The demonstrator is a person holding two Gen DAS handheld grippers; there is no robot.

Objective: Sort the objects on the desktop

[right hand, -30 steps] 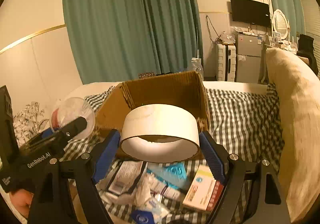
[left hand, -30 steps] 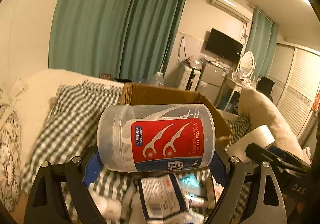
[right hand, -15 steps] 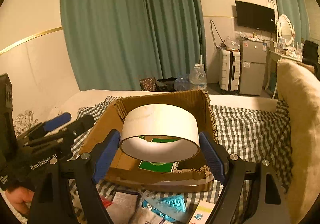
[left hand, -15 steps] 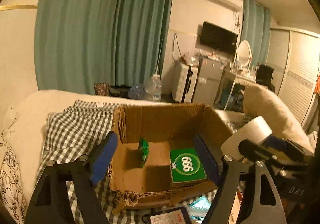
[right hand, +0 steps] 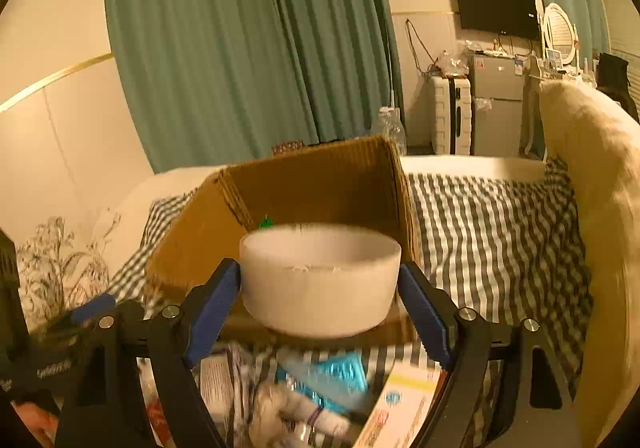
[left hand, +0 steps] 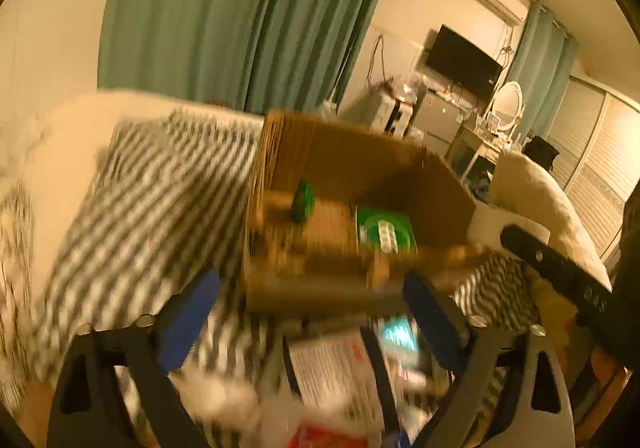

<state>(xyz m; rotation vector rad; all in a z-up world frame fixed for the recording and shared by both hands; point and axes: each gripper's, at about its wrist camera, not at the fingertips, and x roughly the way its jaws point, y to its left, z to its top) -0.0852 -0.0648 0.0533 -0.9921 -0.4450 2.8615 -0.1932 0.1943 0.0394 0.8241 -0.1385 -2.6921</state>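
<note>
Tape roll [right hand: 320, 284] clamped in your right gripper [right hand: 320, 308], near cardboard box [right hand: 304, 188] front wall | left gripper [left hand: 316, 312] just opened, jaws empty | risk: releasing early drops roll outside onto clutter.

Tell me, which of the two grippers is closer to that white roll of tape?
Right. The right gripper clamps the white tape roll between its blue pads. The left gripper hangs open beside it, over the clutter before the cardboard box.
</note>
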